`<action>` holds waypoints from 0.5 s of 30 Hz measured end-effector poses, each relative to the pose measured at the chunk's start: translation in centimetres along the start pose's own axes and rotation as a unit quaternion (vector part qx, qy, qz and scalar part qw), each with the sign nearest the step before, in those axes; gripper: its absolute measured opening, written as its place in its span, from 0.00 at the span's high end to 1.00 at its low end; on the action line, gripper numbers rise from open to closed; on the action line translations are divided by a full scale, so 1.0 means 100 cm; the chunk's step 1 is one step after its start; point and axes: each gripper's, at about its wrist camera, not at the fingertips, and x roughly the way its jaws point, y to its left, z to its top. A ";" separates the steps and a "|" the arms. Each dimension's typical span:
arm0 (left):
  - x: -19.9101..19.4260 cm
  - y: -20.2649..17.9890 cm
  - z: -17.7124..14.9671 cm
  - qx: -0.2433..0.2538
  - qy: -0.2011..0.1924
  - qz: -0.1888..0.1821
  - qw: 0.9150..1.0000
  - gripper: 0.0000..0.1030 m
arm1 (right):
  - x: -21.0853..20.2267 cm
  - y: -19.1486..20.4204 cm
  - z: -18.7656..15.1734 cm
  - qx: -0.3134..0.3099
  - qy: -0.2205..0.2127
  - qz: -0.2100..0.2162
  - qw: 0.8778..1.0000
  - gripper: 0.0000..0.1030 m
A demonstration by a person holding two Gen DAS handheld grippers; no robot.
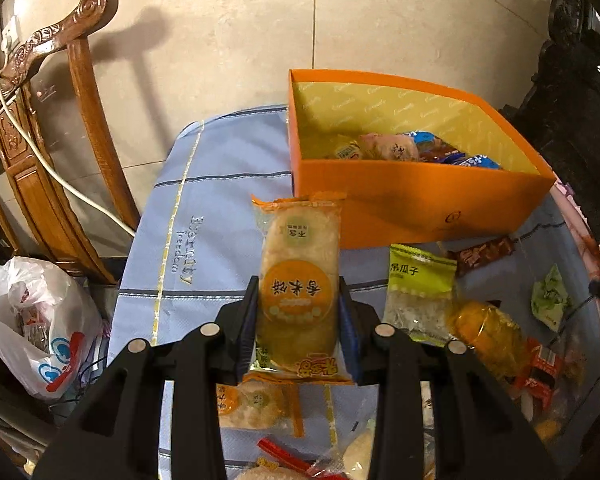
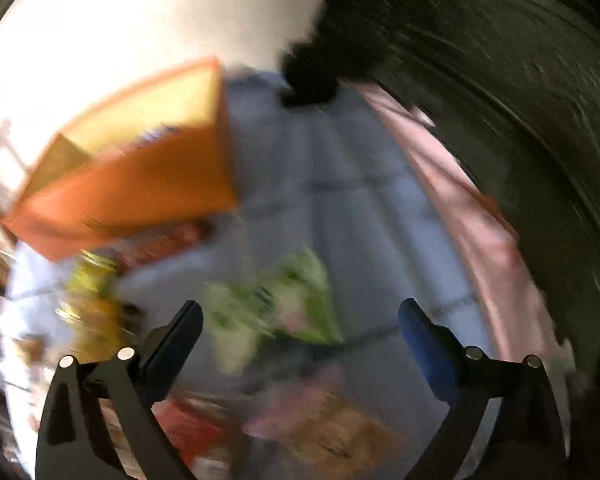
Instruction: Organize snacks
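Note:
My left gripper (image 1: 299,292) is shut on an orange rice cracker packet (image 1: 298,280), held above the blue cloth (image 1: 220,200). An open orange box (image 1: 420,208) with several snacks inside sits just beyond it to the right. Loose snacks lie on the cloth: a green seed packet (image 1: 420,292), a yellow wrapped snack (image 1: 488,332), a brown bar (image 1: 484,254). The right wrist view is blurred by motion. My right gripper (image 2: 300,312) is open and empty above a green packet (image 2: 276,308). The orange box (image 2: 128,188) is at its left.
A wooden chair (image 1: 48,152) with a white cable stands left of the table. A white plastic bag (image 1: 40,320) lies below it. Dark carved furniture (image 1: 572,92) is at the right. More cracker packets (image 1: 256,404) lie under the left gripper. A pink cloth (image 2: 480,220) edges the table.

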 end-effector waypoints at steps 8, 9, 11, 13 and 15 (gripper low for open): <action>0.006 0.009 -0.004 -0.030 0.006 -0.011 0.999 0.66 | 0.048 0.017 0.004 0.162 0.106 -0.038 0.980 0.04; 0.005 0.010 -0.005 -0.034 0.003 -0.017 0.999 0.66 | 0.056 0.012 0.004 0.213 0.123 -0.043 0.968 0.04; 0.005 0.013 -0.006 -0.040 0.000 -0.028 0.999 0.66 | 0.065 0.004 0.005 0.299 0.135 -0.050 0.943 0.04; 0.007 0.016 -0.006 -0.043 0.000 -0.043 0.998 0.66 | 0.072 0.005 0.014 0.308 0.134 -0.079 0.939 0.04; 0.009 0.018 -0.007 -0.038 0.001 -0.049 0.998 0.66 | 0.083 0.008 0.020 0.310 0.146 -0.092 0.935 0.04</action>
